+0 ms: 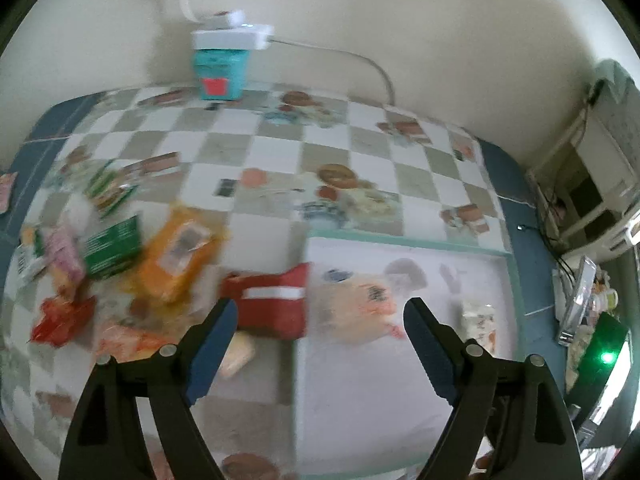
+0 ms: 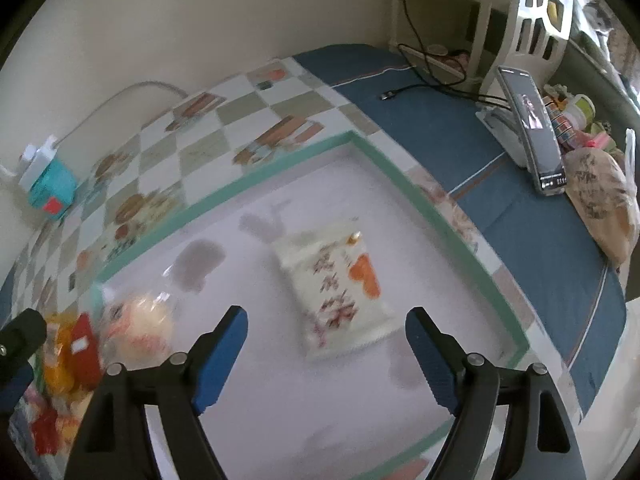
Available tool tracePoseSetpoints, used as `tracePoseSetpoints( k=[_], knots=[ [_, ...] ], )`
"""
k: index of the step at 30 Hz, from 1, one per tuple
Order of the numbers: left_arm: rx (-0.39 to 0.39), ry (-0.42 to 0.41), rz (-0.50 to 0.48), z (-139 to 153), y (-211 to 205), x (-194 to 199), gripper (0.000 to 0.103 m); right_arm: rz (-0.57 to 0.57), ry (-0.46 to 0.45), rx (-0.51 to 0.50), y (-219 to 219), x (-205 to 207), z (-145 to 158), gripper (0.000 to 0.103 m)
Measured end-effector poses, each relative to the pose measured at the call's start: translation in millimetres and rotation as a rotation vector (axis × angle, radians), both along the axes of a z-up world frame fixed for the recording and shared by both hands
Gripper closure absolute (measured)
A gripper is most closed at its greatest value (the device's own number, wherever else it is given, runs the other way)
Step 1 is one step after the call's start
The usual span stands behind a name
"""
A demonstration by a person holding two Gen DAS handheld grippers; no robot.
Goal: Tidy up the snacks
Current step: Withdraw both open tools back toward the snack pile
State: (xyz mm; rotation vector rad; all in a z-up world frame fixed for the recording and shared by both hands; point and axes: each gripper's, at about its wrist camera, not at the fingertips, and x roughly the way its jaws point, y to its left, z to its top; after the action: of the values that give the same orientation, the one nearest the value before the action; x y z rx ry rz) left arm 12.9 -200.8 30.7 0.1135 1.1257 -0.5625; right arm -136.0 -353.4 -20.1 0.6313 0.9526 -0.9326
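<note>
Since sorted snacks go on the white mat (image 2: 280, 400), both my left gripper (image 1: 320, 320) and right gripper (image 2: 326, 330) gape wide, empty, white packet (image 2: 336, 292) near its far-right corner.

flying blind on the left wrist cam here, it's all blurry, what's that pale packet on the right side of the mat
Observer: In the right wrist view it is a white snack packet with reddish print and an orange patch, lying flat on the white mat.
Operator: is the right gripper holding it
Observer: No. The right gripper is open and empty, with the packet lying on the mat beyond its fingertips.
Operator: anything past the mat's far right edge
Observer: A phone stands propped on a stand on the blue cloth, with a bagged item beside it.
Operator: can you see my gripper
Observer: Only a dark part of the left gripper at the left edge, above the snack pile.
</note>
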Motion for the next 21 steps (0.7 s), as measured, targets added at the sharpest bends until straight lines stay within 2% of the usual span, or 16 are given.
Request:
tracePoseSetpoints(
  k=[3,5,9,11,21],
  knots=[
    [0.048,-0.059,0.038,7,25,-2,0.011,0.023,-0.014,-0.013,19,-2,10,0.013],
    [0.069,-0.089,0.076,11,43,-2,0.010,0.049,-0.027,-0.021,34,-2,17,0.010],
    [0.098,-0.109,0.140,14,77,-5,0.010,0.094,-0.032,-0.044,62,-2,28,0.008],
    [0.116,-0.116,0.172,14,93,-7,0.009,0.121,-0.038,-0.053,77,-2,33,0.003],
    [0.138,-0.052,0.260,2,156,-18,0.009,0.203,-0.071,-0.064,126,-11,44,0.000]
  ],
)
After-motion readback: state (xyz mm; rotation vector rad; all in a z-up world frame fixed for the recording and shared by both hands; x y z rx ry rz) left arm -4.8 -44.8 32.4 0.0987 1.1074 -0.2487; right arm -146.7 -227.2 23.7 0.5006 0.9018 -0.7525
